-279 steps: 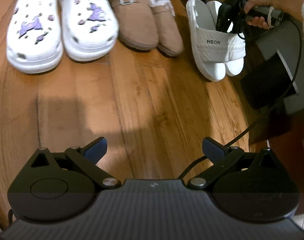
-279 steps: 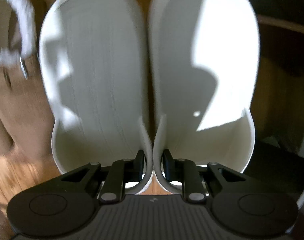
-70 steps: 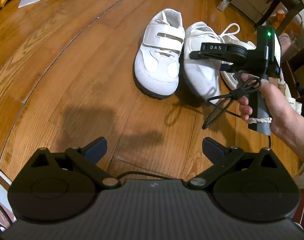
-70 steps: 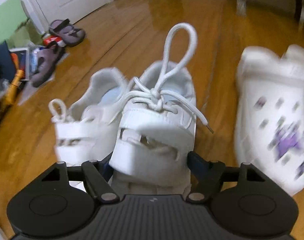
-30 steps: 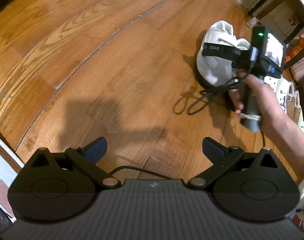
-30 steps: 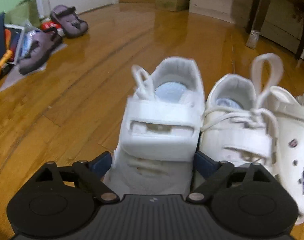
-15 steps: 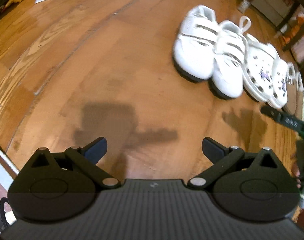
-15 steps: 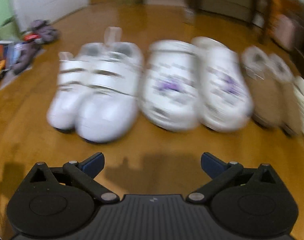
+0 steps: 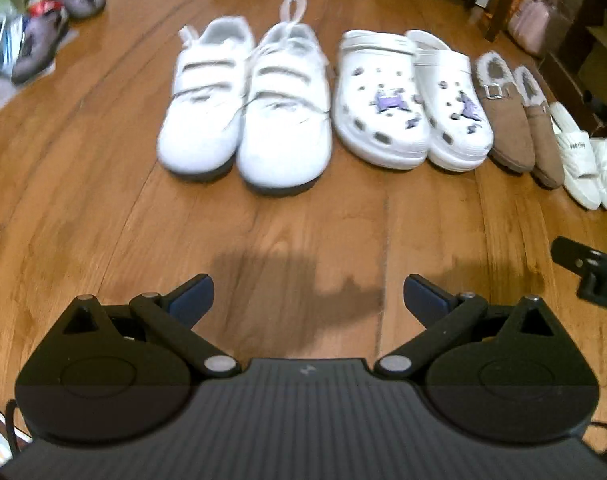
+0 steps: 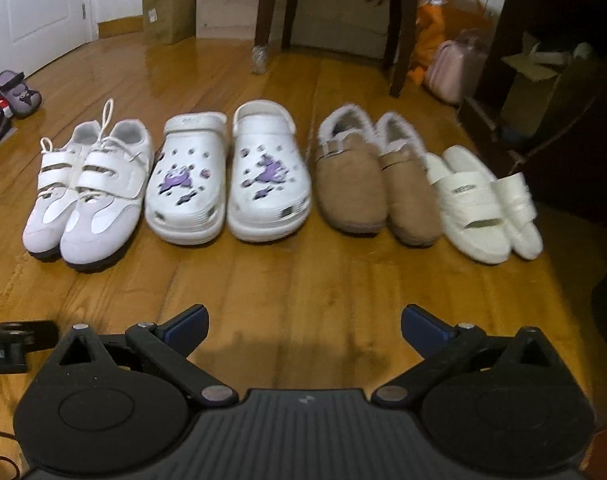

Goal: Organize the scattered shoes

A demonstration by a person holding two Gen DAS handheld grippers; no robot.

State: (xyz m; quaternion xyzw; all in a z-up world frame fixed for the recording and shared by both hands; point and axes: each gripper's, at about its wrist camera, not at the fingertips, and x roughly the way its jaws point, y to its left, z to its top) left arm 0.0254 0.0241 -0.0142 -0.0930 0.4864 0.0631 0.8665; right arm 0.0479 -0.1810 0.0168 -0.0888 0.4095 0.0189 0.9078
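Observation:
Several pairs stand side by side in a row on the wood floor, toes toward me: white strap sneakers, white clogs with purple charms, tan fur-lined slippers, and white slides. My left gripper is open and empty, held back from the sneakers. My right gripper is open and empty, back from the clogs and slippers. The right gripper's body shows at the right edge of the left wrist view.
Two purple sandals lie on papers at the far left. Dark table legs, a cardboard box, a pink bag and dark furniture stand behind and right of the row.
Both grippers have pulled back and turned to face the whole row. The right gripper, which was around the white sneakers earlier, is now open, empty and away from them.

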